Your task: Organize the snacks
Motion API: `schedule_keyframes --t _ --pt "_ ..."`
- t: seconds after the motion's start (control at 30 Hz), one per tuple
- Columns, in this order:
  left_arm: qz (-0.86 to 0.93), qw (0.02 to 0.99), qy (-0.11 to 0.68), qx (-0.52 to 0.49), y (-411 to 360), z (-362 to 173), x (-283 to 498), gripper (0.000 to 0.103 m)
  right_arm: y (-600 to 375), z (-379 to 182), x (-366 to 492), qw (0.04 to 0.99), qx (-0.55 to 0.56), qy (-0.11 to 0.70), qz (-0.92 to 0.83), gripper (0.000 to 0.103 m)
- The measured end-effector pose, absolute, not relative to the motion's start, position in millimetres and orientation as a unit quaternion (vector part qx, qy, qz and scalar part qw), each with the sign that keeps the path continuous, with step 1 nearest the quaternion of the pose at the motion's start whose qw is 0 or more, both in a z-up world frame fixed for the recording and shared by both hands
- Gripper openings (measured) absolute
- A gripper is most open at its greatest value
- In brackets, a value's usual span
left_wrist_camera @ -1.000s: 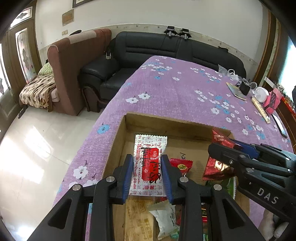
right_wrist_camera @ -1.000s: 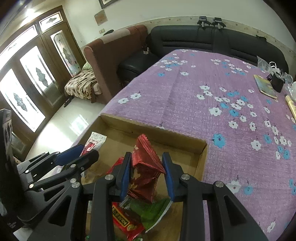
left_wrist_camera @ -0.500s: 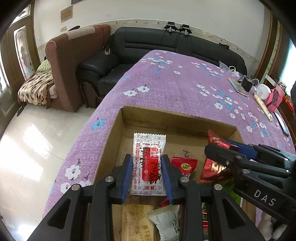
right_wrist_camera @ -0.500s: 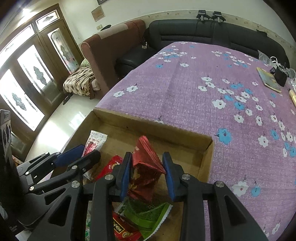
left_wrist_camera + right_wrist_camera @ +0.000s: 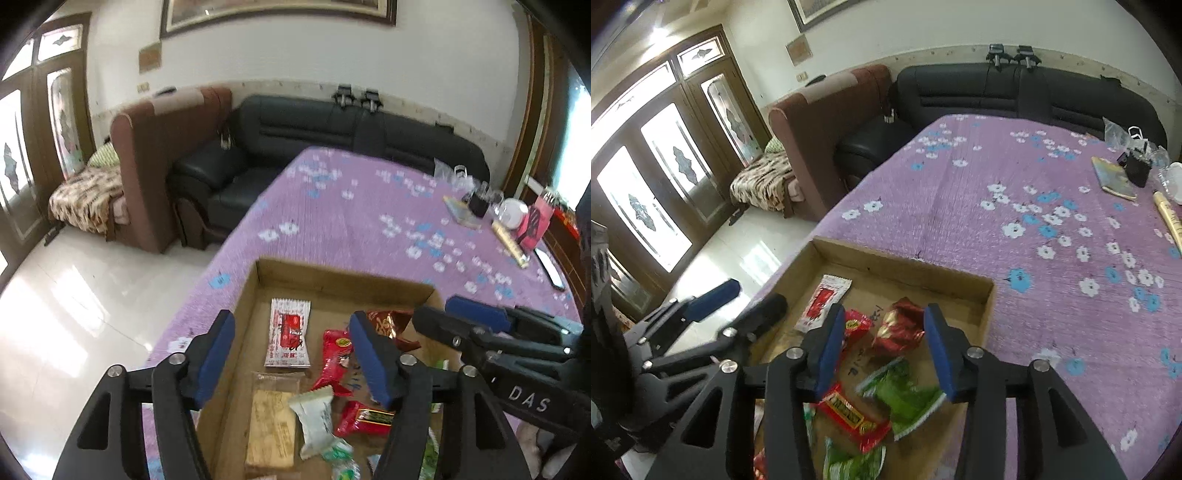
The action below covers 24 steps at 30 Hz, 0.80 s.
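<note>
A shallow cardboard box point(image 5: 343, 275) point(image 5: 905, 258) sits on the purple flowered cloth and holds several snack packets. A white-and-red packet point(image 5: 289, 339) point(image 5: 823, 302) lies flat in its far left part. A crumpled dark red foil packet point(image 5: 899, 328) point(image 5: 391, 321) lies on the box floor. My left gripper point(image 5: 291, 363) is open and empty above the white-and-red packet. My right gripper point(image 5: 884, 343) is open and empty above the foil packet. Green point(image 5: 905, 395) and red point(image 5: 851, 413) packets lie nearer me.
A notebook point(image 5: 1113, 179), a dark pouch point(image 5: 1137, 170), a long beige pack point(image 5: 1169, 221) and a pink box point(image 5: 535, 225) lie at the table's far right. A black sofa point(image 5: 351, 136) and a brown armchair point(image 5: 155, 155) stand beyond the table. White floor lies left.
Both grippers have opened and let go: the white-and-red packet and the red foil packet now lie in the box. Both grippers have lifted and drawn back.
</note>
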<state>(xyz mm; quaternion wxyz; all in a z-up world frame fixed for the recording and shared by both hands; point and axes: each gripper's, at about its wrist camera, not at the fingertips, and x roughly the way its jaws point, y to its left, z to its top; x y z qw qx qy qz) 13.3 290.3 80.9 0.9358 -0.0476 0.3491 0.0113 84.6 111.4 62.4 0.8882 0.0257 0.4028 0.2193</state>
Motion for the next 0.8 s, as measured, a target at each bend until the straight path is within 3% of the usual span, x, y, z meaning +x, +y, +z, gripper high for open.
schedule_keyframes --t 0.27,0.8 --pt "0.065 0.966 0.247 -0.036 275 128 -51 0.102 92 79 31 0.902 0.01 0.369 0.225 0.05" --pt "0.095 0.986 0.137 -0.015 229 175 -146 0.102 40 91 -47 0.922 0.002 0.319 0.222 0.058"
